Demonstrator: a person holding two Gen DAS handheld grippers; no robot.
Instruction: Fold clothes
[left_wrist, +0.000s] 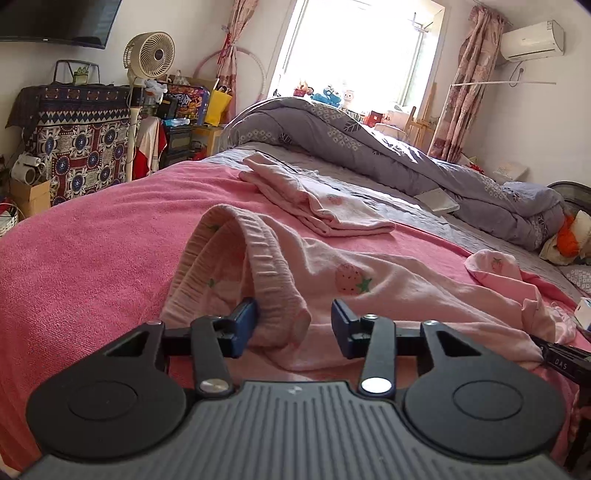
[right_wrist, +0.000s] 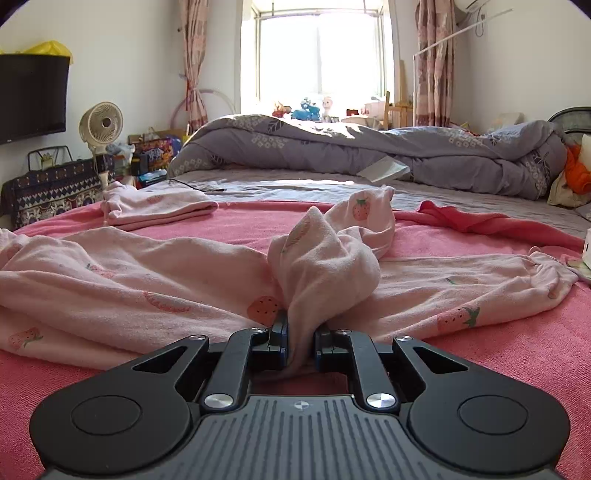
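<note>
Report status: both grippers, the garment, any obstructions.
Left gripper open, straddling waistband. Right gripper shut on pink strawberry garment. Folded pink piece lies beyond, clear.

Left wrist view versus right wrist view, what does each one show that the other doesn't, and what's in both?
Left wrist only: the open left claw around the ribbed waistband of the pink strawberry pants. Right wrist only: the right claw shut on a bunched fold of those pants. Both: the folded pink garment, pink blanket, grey quilt, fan.
</note>
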